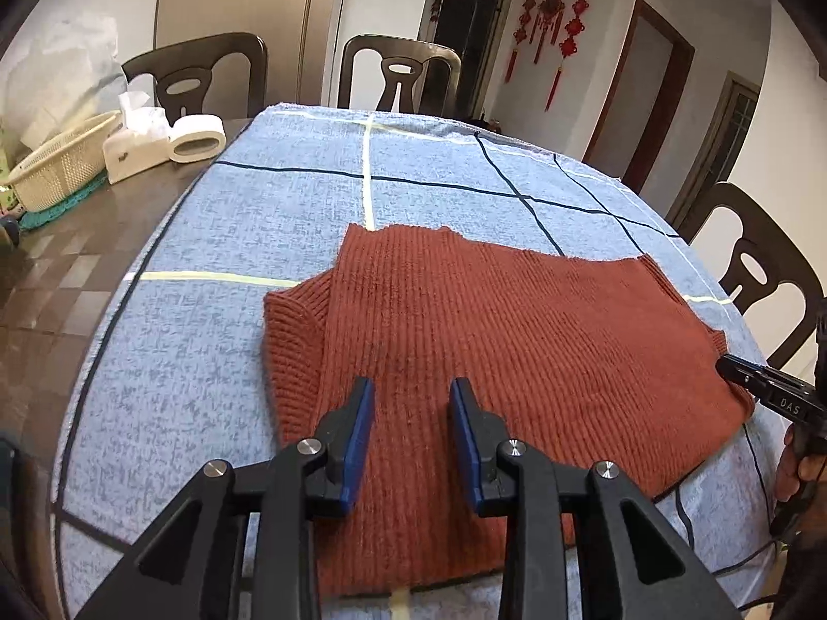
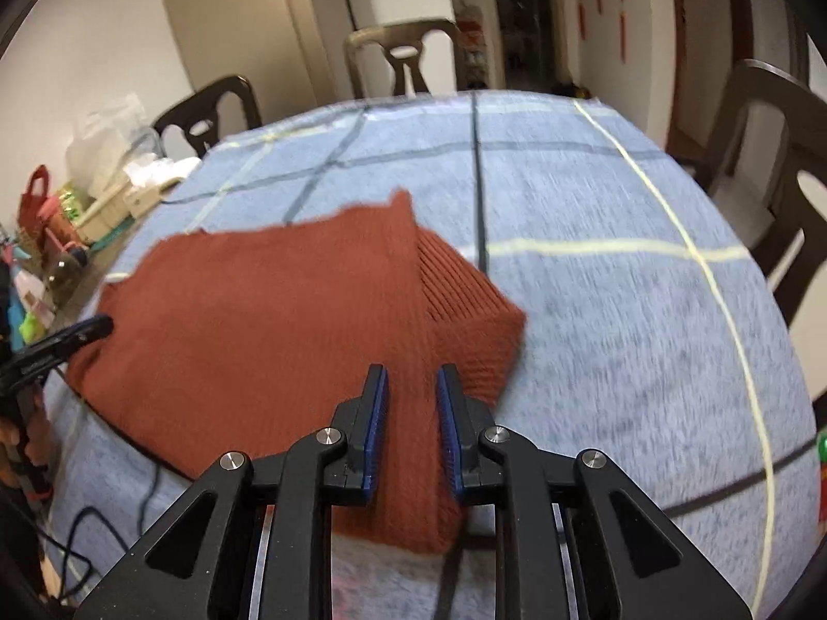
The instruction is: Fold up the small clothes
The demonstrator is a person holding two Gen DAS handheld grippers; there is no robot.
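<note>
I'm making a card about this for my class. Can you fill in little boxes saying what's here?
garment: rust-red ribbed knit sweater, lying flat, both sleeves folded in
surface: blue cloth with dark and pale grid lines over a table
left gripper: above the sweater's near edge, jaws apart, nothing pinched
right gripper: over the sweater's right side, jaws narrow, grip unclear
nearby: cream woven basket, dark chairs

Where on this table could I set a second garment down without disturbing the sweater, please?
The checked blue cloth is bare beyond the rust sweater, toward the far chairs, and also on the sweater's right. The dark tabletop's left corner is crowded with a basket, tissue box and tape roll.
</note>
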